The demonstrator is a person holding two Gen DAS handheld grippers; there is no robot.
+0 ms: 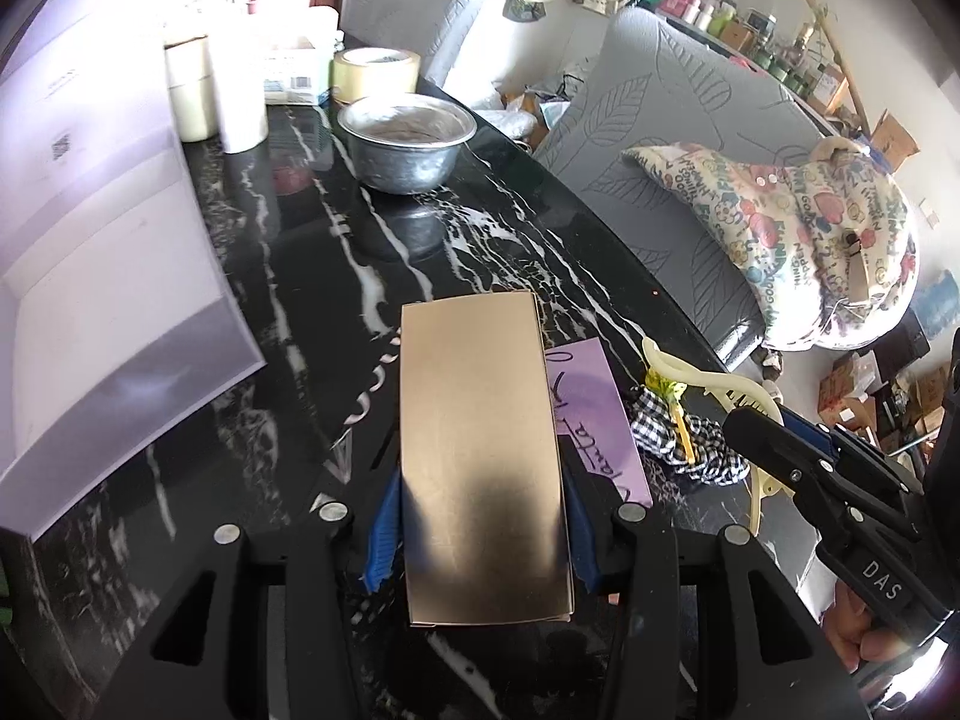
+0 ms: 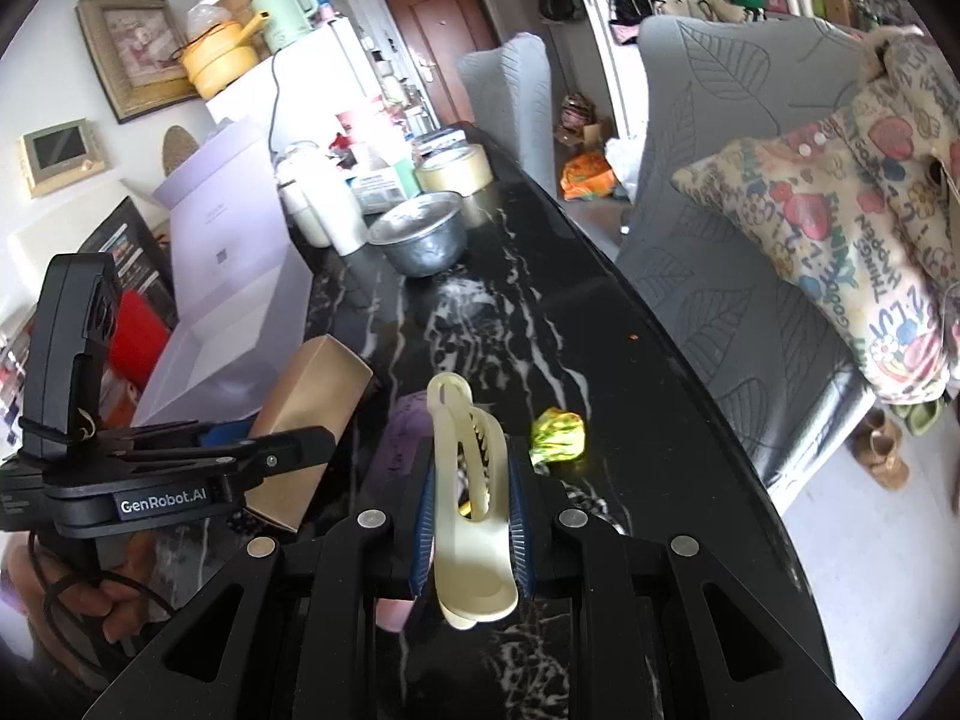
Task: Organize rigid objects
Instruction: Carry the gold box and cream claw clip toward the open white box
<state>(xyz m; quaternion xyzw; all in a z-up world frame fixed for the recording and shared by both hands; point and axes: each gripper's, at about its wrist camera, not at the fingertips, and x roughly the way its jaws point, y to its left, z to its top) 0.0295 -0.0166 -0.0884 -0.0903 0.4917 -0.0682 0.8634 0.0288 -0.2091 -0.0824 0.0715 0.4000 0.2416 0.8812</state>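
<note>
At the bottom centre of the left wrist view, the left tool [image 1: 477, 531] clenches a flat gold cardboard box [image 1: 480, 456] by its near end, tilted downward above the black marbled desk [image 1: 312, 276]; held so far back, it could pivot and slip. The right tool [image 2: 471, 525], lower centre, pinches a cream plastic hair claw [image 2: 465, 480], whose curved shell might twist free.

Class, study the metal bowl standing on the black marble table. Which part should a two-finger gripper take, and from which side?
Take the metal bowl by its thin rim, from above, one finger inside. It stands upright and open, and its body looks too wide to span.
</note>
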